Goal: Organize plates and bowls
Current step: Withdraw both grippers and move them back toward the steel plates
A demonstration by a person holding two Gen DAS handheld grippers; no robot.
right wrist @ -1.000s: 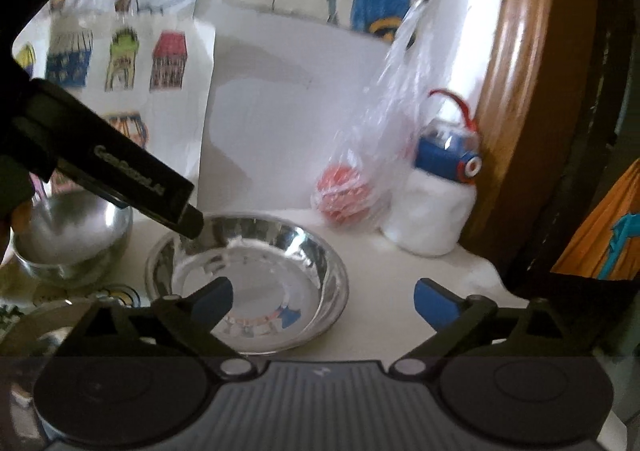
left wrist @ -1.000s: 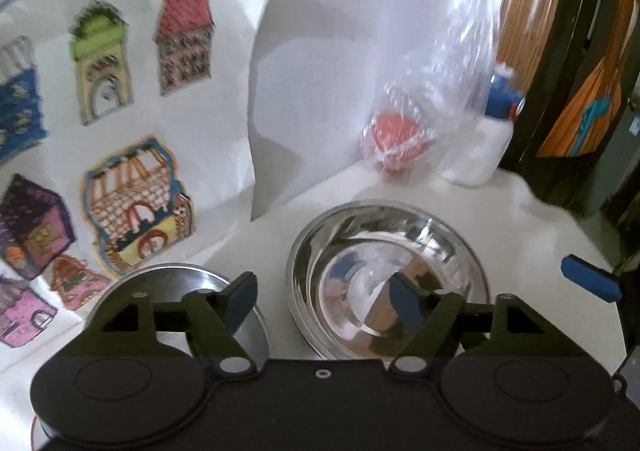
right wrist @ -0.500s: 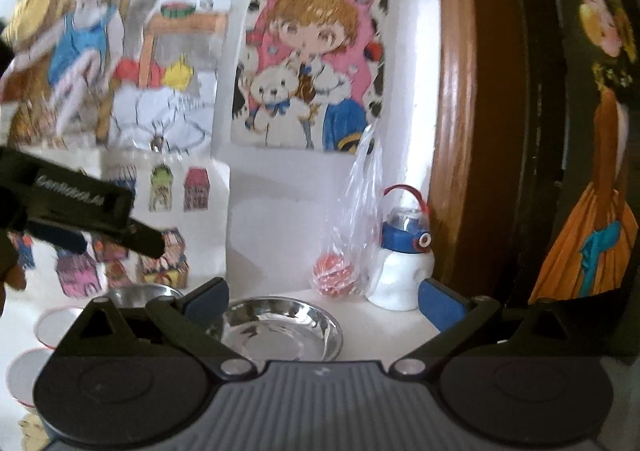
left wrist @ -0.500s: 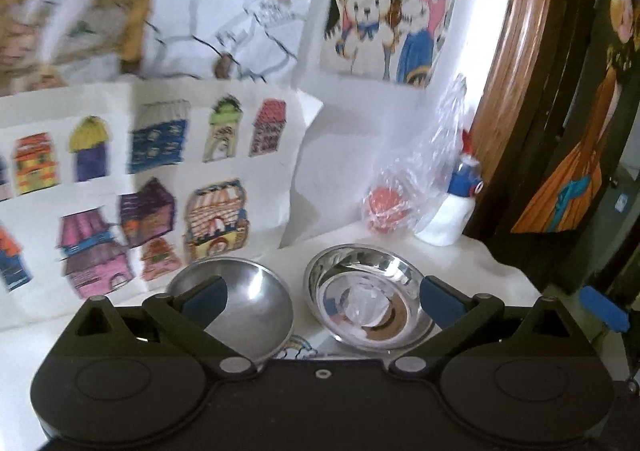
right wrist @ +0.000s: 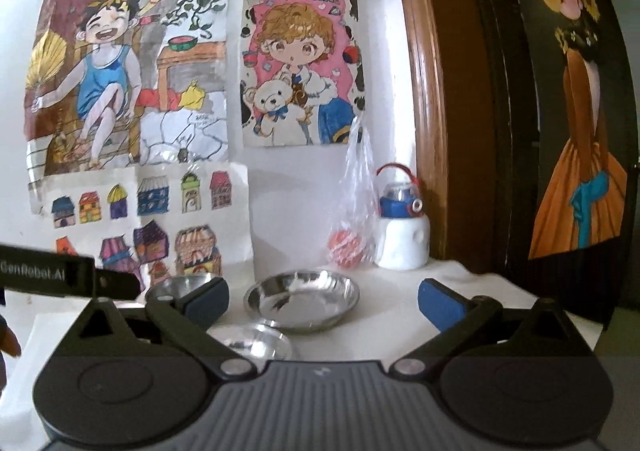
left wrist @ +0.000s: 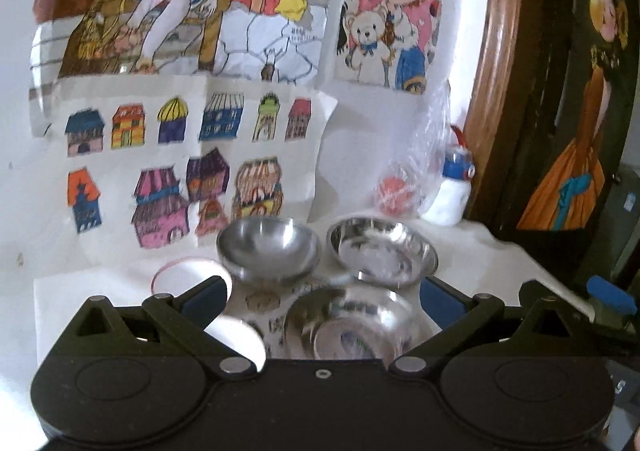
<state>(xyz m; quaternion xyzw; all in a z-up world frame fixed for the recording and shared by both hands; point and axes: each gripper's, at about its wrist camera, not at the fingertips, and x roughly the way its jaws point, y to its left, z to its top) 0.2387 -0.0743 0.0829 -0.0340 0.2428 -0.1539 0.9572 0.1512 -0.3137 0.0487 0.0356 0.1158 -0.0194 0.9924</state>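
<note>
Three steel bowls stand on the white table. In the left wrist view a deep bowl (left wrist: pixel 268 247) and a shallow wide bowl (left wrist: pixel 382 251) sit side by side near the wall. A third bowl (left wrist: pixel 348 327) lies closer, just below my left gripper (left wrist: pixel 322 297), which is open and holds nothing. Two white plates (left wrist: pixel 180 275) with red rims lie at the left. My right gripper (right wrist: pixel 323 303) is open and empty, hanging short of the shallow bowl (right wrist: pixel 302 299). The deep bowl (right wrist: pixel 180 285) peeks out behind its left finger.
A white bottle with a blue lid (right wrist: pixel 402 235) and a plastic bag holding a red ball (right wrist: pixel 348 247) stand at the back right against the wall. A wooden door frame (right wrist: pixel 424 91) borders the table's right side. Drawings cover the wall. The left gripper's body (right wrist: pixel 68 277) crosses the right view's left edge.
Both grippers have pulled back and risen away from the bowls, so more of the table and wall shows. The left jaws stand wider than a second ago.
</note>
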